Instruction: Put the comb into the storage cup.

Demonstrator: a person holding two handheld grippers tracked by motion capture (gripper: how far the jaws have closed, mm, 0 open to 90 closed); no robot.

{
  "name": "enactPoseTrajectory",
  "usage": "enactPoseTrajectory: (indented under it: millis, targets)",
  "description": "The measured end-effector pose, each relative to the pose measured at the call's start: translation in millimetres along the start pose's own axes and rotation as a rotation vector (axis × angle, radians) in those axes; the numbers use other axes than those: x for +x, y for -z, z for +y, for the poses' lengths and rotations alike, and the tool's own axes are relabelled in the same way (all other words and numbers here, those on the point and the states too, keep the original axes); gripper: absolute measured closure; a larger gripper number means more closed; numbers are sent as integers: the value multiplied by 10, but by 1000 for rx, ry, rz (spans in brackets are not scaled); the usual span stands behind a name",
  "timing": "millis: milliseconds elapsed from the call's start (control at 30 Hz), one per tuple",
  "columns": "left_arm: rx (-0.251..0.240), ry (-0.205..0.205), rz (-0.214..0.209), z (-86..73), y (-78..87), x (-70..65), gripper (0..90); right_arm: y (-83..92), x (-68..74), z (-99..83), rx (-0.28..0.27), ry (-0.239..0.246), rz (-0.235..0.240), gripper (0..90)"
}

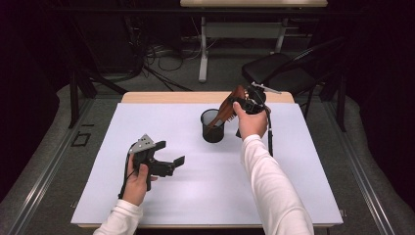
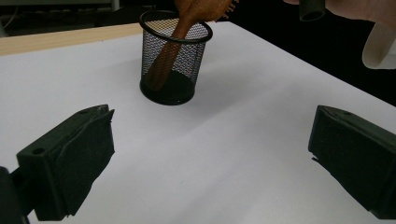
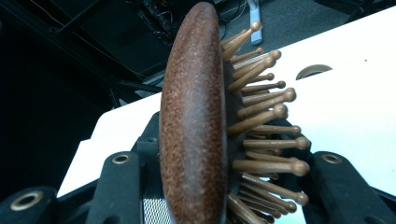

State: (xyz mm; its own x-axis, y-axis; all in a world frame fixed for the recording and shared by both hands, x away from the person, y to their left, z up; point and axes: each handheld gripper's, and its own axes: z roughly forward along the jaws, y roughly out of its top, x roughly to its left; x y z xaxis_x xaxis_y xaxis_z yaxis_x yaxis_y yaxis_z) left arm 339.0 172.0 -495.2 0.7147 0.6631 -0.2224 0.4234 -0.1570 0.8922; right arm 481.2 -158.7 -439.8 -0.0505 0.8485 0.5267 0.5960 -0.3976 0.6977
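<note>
A brown wooden hairbrush (image 1: 228,108) leans in a black mesh cup (image 1: 212,128) on the white table top (image 1: 195,196), handle end down inside the cup. My right gripper (image 1: 247,100) is shut on the brush's head above the cup's right rim. In the right gripper view the brush head (image 3: 194,116) stands edge-on between the jaws of the right gripper (image 3: 224,186), its wooden pegs (image 3: 266,130) pointing right. My left gripper (image 1: 169,152) rests low over the table to the cup's front left, open and holding nothing. In its own view the left gripper (image 2: 210,154) faces the cup (image 2: 173,60) and the brush handle (image 2: 170,51).
A black folding chair (image 1: 279,68) stands behind the table's far right corner. A second table's legs (image 1: 203,49) and loose cables (image 1: 156,54) lie on the floor beyond. The table's wooden far edge (image 1: 171,97) shows past the white top.
</note>
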Motion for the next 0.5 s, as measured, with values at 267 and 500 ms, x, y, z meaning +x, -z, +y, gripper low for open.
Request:
enactPoseTrajectory:
  millis: [267,500]
  targets:
    - [-4,3,0,-1,-1,2,4,2,5,0,1,-1,1,488]
    - [0,-2,2,0,-2,3,4,4,-7,4,4,-10,4,488]
